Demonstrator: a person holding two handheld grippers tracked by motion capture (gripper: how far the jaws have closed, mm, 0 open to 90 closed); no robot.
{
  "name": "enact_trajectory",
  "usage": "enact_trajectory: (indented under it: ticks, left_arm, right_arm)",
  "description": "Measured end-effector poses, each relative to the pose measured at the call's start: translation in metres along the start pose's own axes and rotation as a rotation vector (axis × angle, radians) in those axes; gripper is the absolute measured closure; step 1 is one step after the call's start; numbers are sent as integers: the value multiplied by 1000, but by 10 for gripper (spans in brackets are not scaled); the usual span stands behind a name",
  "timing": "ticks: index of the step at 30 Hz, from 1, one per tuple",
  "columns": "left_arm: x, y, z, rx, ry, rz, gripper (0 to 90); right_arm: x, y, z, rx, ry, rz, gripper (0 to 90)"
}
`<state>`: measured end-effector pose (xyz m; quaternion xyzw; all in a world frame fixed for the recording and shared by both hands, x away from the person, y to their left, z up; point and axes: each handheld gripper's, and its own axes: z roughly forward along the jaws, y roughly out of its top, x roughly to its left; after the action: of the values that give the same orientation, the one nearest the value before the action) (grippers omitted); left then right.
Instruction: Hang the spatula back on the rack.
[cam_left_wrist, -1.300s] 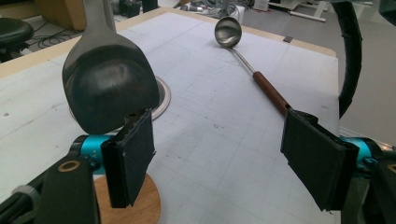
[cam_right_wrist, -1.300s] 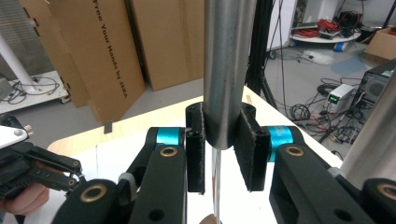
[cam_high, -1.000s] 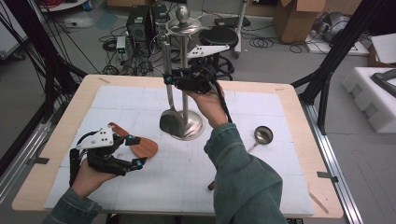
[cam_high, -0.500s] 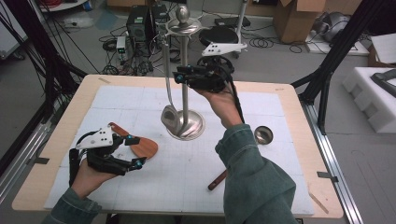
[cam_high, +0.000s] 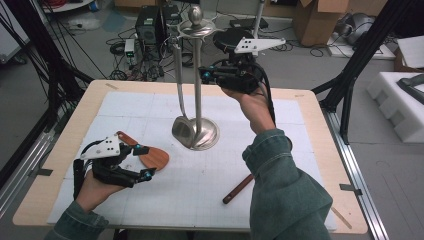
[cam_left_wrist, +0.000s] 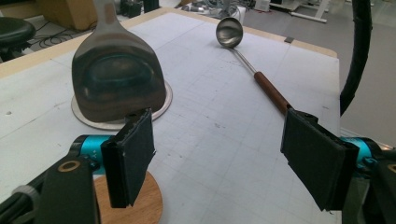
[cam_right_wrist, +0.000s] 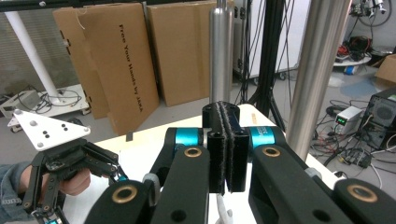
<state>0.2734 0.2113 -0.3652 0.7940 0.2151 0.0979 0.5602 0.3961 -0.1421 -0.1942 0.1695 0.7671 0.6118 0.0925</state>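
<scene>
A steel utensil stand (cam_high: 198, 95) rises from a round base mid-table. A metal spatula (cam_high: 182, 129) hangs from its top, blade down by the base. My right gripper (cam_high: 202, 75) is held high, just right of the pole. Its jaws have just closed pad to pad with nothing between them (cam_right_wrist: 224, 140); the spatula's handle (cam_right_wrist: 220, 51) stands beyond them. My left gripper (cam_high: 145, 161) rests low at the table's front left, open. A wooden spatula (cam_high: 152, 157) lies under its jaws, untouched. In the left gripper view the jaws (cam_left_wrist: 219, 149) stand wide apart over the mat.
A ladle (cam_left_wrist: 229, 31) with a brown handle (cam_high: 237, 189) lies on the white mat right of the stand, its bowl hidden by my right sleeve (cam_high: 287, 185) in the high view. The stand's base (cam_left_wrist: 159, 105) sits close ahead of the left jaws.
My right hand has risen from low beside the hanging spatula to high up the stand, shifting right. The left hand has stayed in place.
</scene>
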Motion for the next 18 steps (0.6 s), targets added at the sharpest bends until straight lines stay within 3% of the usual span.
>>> enact_trajectory:
  ticks: [8, 18]
  left_arm:
    - [0, 0, -1, -3, -1, -1, 262]
    - [2, 0, -2, -7, 0, -7, 262]
  right_arm:
    - [-1, 18, -10, -19, 18, -21, 900]
    - [-6, 39, -21, -43, 0, -36, 900]
